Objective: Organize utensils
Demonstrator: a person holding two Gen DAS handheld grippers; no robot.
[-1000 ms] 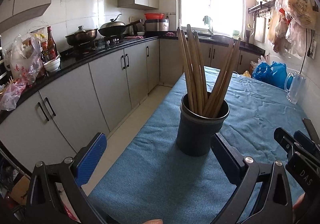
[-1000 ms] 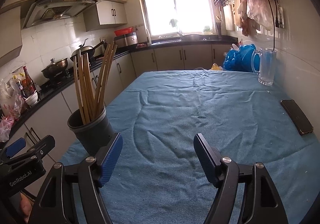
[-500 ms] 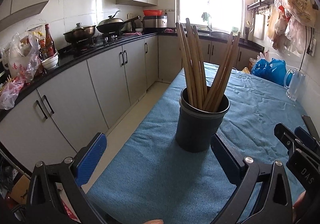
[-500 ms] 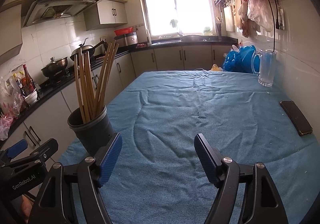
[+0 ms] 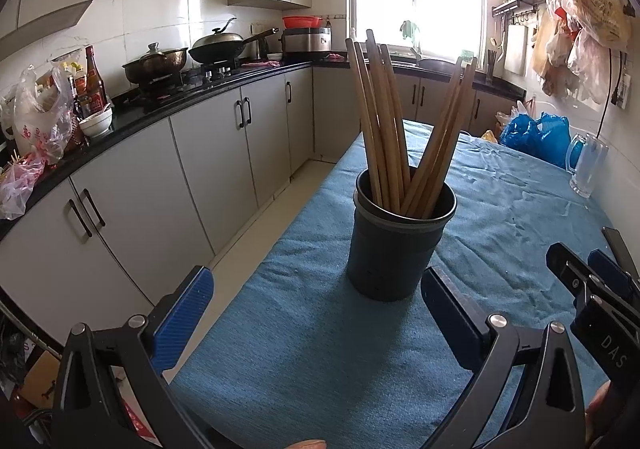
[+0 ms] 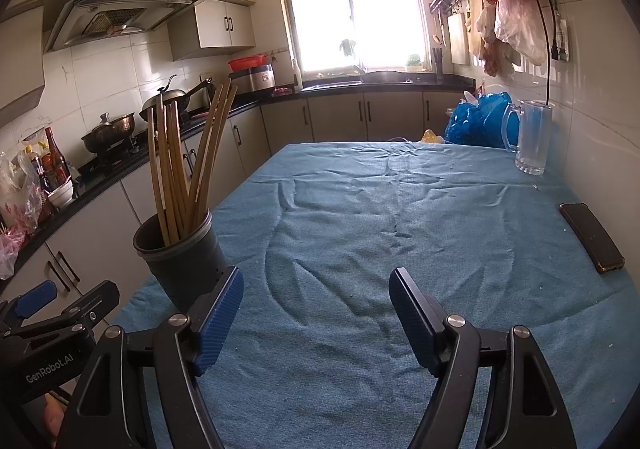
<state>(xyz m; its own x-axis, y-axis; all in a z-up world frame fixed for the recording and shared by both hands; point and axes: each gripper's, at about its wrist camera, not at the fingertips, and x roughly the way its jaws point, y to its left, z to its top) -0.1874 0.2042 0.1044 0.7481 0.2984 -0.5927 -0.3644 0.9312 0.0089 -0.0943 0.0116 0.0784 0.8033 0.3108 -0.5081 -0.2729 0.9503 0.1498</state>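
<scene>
Left wrist view shows us our left gripper (image 5: pixel 316 297) spread wide, gripping nothing, with the dark cup (image 5: pixel 396 245) of chopsticks (image 5: pixel 386 125) just ahead near the tabletop's (image 5: pixel 500 209) left edge. Our right gripper (image 6: pixel 316 299) is likewise wide apart and empty over the blue cloth (image 6: pixel 400 209).

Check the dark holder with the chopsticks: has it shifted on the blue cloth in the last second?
No. In the right wrist view the holder keeps its place by the cloth's left edge.
</scene>
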